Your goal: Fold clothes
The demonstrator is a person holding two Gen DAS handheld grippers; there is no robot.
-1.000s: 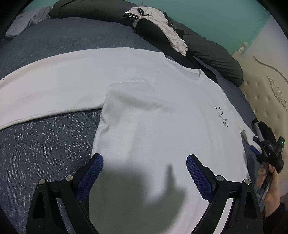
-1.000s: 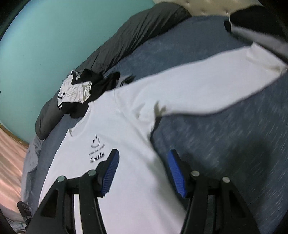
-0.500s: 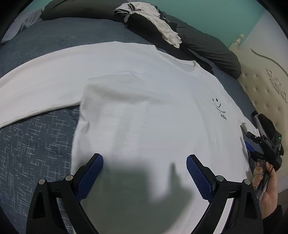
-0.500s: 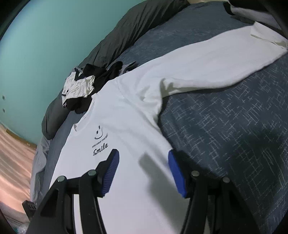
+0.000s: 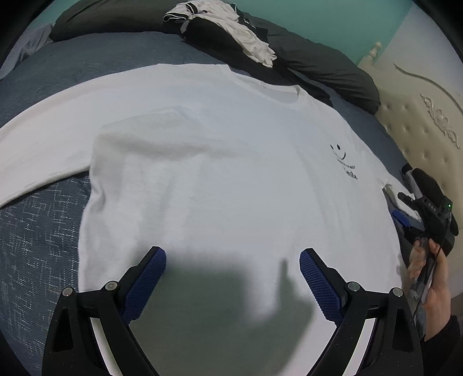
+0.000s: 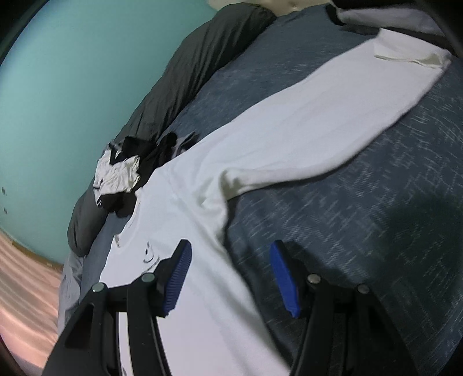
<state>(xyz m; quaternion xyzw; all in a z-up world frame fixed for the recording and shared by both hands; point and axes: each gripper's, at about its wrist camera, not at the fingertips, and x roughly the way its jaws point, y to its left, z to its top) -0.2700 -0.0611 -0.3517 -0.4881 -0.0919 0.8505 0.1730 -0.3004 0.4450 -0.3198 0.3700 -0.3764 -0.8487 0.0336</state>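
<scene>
Hovering wide open over the lower body of the white long-sleeved shirt, the left tongs hold nothing, their blue pads spread apart and a dark shadow falling on the cloth between them. Over on the other side, the right tongs gape just as wide and empty, one pad above the shirt's side edge, the other above bare bedding. In the left view you can spot the right hand gripping its tool at the shirt's far side.

The shirt lies face up and flat on the bed, smiley print showing on the chest, both sleeves stretched straight out to the sides. One sleeve runs away across the bed in the right view, its cuff near the far corner.

Underneath it all sits a dark blue flecked bedspread. Beyond the collar lies a rumpled dark grey duvet along the bed's edge, with a heap of black and white clothes on top. A cream tufted headboard with carved trim stands off to the right, and a teal wall backs the room. Pinkish flooring shows beside the bed.
</scene>
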